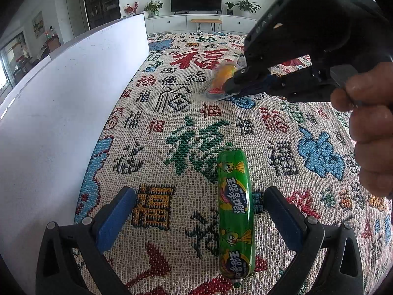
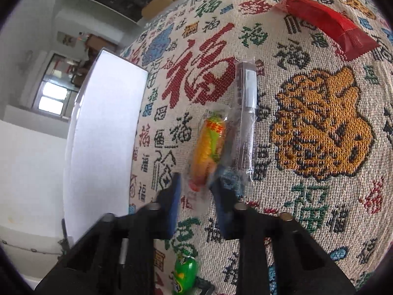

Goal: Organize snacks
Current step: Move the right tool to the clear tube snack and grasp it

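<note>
A green sausage snack lies on the patterned cloth between the fingers of my open left gripper, nearer the right finger; its tip also shows in the right wrist view. My right gripper straddles the near end of a yellow-orange corn snack packet, jaws narrow but with a gap on each side of the packet. A clear-wrapped brown stick snack lies just right of the packet. A red wrapper lies farther back.
A white box stands along the left edge of the cloth-covered surface. Behind it are a TV stand and plants.
</note>
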Demonstrator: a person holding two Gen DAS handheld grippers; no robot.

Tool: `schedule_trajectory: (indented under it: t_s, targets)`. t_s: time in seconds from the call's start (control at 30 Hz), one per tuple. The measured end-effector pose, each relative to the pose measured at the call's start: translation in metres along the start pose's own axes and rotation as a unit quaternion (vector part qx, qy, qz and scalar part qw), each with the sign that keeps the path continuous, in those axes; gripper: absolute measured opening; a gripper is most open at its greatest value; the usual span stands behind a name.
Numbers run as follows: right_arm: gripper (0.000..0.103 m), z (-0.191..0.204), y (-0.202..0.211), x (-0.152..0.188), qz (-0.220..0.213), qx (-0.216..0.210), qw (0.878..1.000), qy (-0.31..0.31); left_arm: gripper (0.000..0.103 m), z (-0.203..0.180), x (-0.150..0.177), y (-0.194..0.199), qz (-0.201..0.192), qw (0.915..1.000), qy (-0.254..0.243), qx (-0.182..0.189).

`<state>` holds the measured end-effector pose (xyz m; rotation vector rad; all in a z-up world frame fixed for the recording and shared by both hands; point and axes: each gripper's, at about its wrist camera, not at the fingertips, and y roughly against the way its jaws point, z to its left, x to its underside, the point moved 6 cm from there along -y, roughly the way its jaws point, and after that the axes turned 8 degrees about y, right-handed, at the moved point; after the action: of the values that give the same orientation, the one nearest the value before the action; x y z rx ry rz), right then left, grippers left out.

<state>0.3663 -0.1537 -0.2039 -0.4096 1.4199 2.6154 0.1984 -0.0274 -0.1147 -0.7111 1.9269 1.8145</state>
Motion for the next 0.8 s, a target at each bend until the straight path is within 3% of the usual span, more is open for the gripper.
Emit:
schedule_trajectory:
  t_s: [0.23, 0.4, 0.53, 0.63, 0.8]
  targets:
    - [0.004, -0.008, 0.038, 0.014, -0.025, -0.026, 0.999, 0.036, 0.103, 0.0, 0.0, 0.0, 0.0, 1.0, 0.0, 0.0]
    - [0.004, -0.039, 0.077, 0.033, -0.031, -0.009, 0.998, 0.048, 0.103, 0.0, 0.0, 0.0, 0.0, 1.0, 0.0, 0.0]
    - [0.014, -0.066, 0.096, 0.049, -0.045, 0.016, 0.998, 0.048, 0.103, 0.0, 0.0, 0.0, 0.0, 1.0, 0.0, 0.0]
    - [0.035, -0.08, 0.107, 0.054, -0.068, 0.021, 0.997, 0.03, 0.103, 0.0, 0.0, 0.0, 0.0, 1.0, 0.0, 0.0]
    - [0.035, -0.071, 0.105, 0.047, -0.085, 0.049, 0.993, 0.067, 0.103, 0.0, 0.0, 0.0, 0.0, 1.0, 0.0, 0.0]
